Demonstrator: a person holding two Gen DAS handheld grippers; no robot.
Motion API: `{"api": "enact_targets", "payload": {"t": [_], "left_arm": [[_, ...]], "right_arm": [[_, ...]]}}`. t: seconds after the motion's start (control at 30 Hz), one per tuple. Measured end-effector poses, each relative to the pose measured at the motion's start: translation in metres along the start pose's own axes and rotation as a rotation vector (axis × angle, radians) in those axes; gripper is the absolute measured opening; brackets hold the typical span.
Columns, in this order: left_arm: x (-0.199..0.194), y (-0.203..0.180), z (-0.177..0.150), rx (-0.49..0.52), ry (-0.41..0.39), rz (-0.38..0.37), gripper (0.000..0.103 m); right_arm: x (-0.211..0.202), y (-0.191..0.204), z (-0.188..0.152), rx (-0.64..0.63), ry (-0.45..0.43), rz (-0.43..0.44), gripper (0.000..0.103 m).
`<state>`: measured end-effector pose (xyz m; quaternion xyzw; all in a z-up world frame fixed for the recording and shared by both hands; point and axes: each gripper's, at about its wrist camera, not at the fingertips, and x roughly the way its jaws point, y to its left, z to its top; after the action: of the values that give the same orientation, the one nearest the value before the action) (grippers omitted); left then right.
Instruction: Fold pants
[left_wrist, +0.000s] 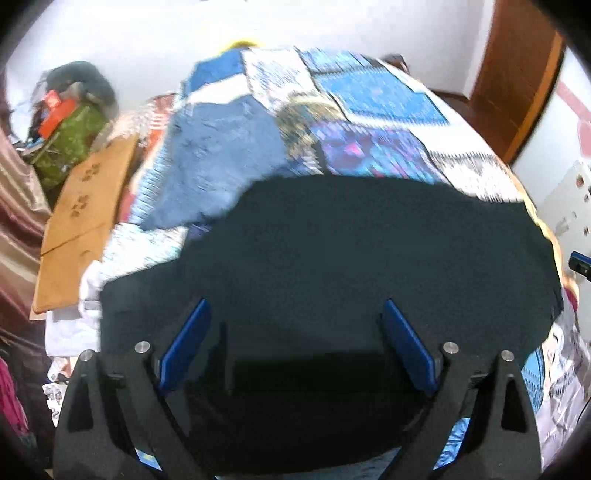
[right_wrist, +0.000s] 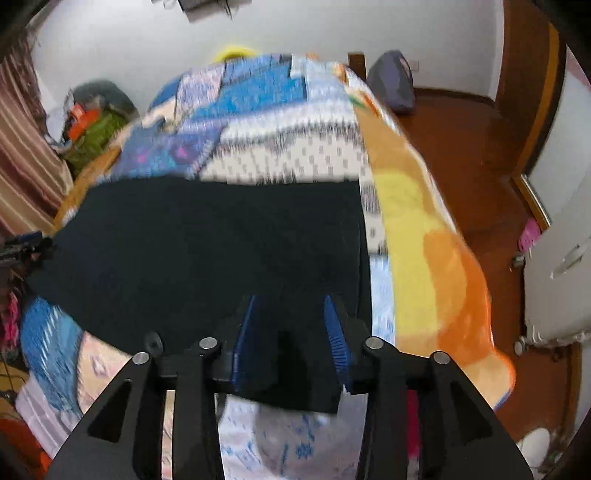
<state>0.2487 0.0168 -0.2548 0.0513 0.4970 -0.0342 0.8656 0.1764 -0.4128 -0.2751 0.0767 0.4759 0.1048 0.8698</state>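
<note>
Dark navy pants lie spread flat on a bed with a patchwork bedspread. My left gripper hovers over their near part, blue pads wide apart, nothing pinched. In the right wrist view the same pants fill the middle of the bed. My right gripper stands over their near right corner. Its blue pads are partly apart and the dark cloth shows in the gap, unpinched. The pants' near edge runs just under the right gripper's fingers.
A crumpled blue garment lies beyond the pants on the left. Cardboard and a green bag stand beside the bed. An orange and yellow blanket hangs over the bed's right edge above a wooden floor. A white appliance stands at far right.
</note>
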Motion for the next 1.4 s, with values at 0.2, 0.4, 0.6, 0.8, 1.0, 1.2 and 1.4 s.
{"api": "enact_targets", "payload": {"t": [0.2,0.4,0.6,0.8,1.0,1.2,1.4], "left_arm": [[0.008,0.077,0.011,-0.118,0.003,0.114,0.095],[0.048,0.150,-0.005,-0.230,0.086,0.238,0.095],[0.086,0.176,-0.033,-0.300,0.188,0.234,0.095],[0.093,0.178,-0.045,-0.345,0.187,0.203,0.095],[0.081,0.171,-0.047,-0.298,0.175,0.233,0.095],[0.062,0.167,-0.057,-0.277,0.148,0.231,0.094],[0.070,0.171,-0.070,-0.289,0.189,0.219,0.095]], "right_arm": [[0.027,-0.009,0.030,-0.013,-0.046,-0.073,0.041],[0.075,-0.030,0.044,0.021,0.005,-0.135,0.041],[0.084,-0.033,0.039,0.017,0.016,-0.137,0.026],[0.077,-0.017,0.034,-0.068,-0.006,-0.229,0.026],[0.071,-0.016,0.034,-0.055,-0.031,-0.242,0.027],[0.072,-0.016,0.030,-0.038,-0.035,-0.256,0.027],[0.077,-0.015,0.028,-0.025,-0.060,-0.246,0.018]]}}
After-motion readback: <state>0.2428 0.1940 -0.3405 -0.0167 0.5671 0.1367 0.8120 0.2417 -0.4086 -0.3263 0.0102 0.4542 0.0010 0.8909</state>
